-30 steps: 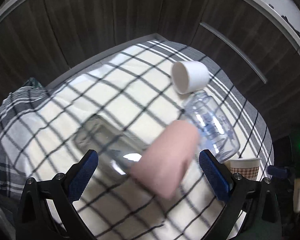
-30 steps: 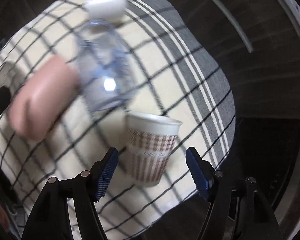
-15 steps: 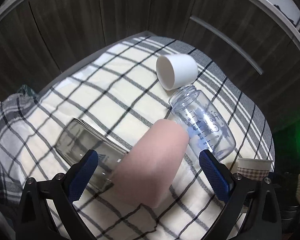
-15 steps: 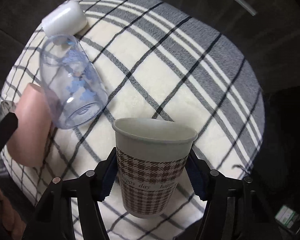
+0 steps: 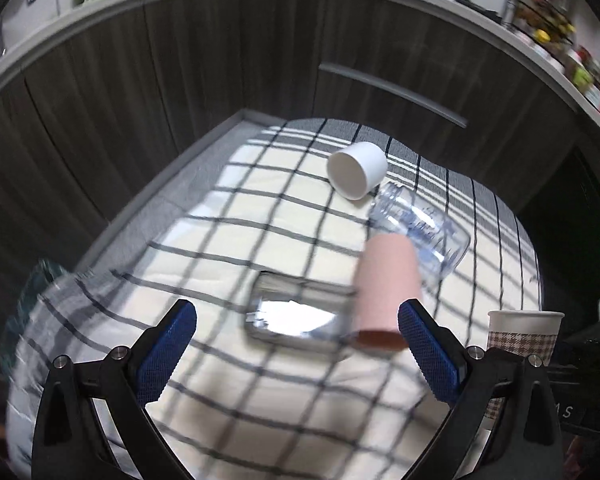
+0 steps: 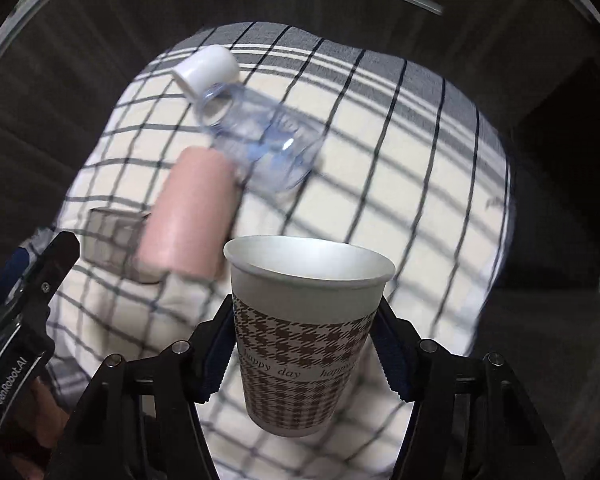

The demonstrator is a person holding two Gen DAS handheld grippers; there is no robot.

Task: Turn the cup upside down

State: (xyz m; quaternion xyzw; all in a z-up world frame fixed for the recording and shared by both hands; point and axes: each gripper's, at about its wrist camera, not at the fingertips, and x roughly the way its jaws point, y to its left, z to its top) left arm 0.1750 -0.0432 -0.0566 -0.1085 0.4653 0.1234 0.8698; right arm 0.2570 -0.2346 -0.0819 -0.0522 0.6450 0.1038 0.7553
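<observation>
Left gripper (image 5: 296, 344), jaws spread wide and holding nothing, hovers over the checked cloth (image 5: 228, 216) beside a pink cup (image 5: 384, 284). Right gripper (image 6: 306, 356) is clamped on the upright paper cup (image 6: 304, 336), lifted above the cloth's right edge.

The left gripper (image 5: 296, 344) hangs with its jaws spread wide over a checked cloth (image 5: 228, 216). Between its 2 blue pads (image 5: 166, 350) lie a clear rectangular container (image 5: 296, 316) and a pink cylinder (image 5: 386, 280). Farther right lie a clear baby bottle (image 5: 424, 228) and a white cap (image 5: 356, 170). A houndstooth paper cup (image 5: 522, 334) stands upright at the near right.
</observation>
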